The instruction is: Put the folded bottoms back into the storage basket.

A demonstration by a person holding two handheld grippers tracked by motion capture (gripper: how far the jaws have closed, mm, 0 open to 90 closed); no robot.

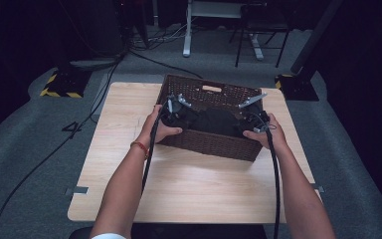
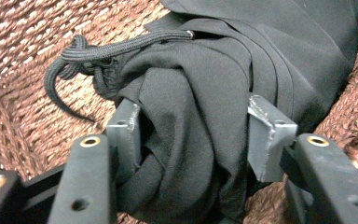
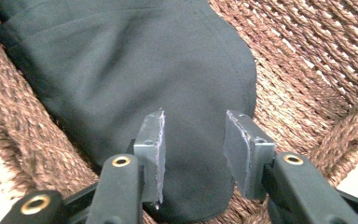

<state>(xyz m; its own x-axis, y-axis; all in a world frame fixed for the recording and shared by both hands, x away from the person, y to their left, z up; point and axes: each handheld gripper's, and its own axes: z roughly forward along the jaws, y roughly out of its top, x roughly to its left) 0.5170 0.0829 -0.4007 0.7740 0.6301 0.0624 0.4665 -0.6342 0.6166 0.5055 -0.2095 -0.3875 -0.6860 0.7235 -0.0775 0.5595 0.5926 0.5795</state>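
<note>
Lying bunched inside the wicker basket (image 1: 205, 143) on the counter (image 1: 189, 189), the black drawstring garment (image 2: 223, 93) looks freshly engaged: left hand-held gripper (image 2: 193, 135) straddles a fold, right hand-held gripper (image 3: 193, 140) spread over its edge, lifting remains.

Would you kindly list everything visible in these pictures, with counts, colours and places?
Table: one, light wood, centre of the floor.
Basket: one, brown wicker, far half of the table.
Garment: one, black cloth, bunched inside the basket.
Drawstring cord: one, black, knotted at the garment's edge.
Carpet: grey, around the table.
Chair: one, dark, behind the table.
Left claw: black, jaws around a fold of the garment.
Right claw: black, jaws open over the garment.
Hands: two, at the basket's sides.
</note>
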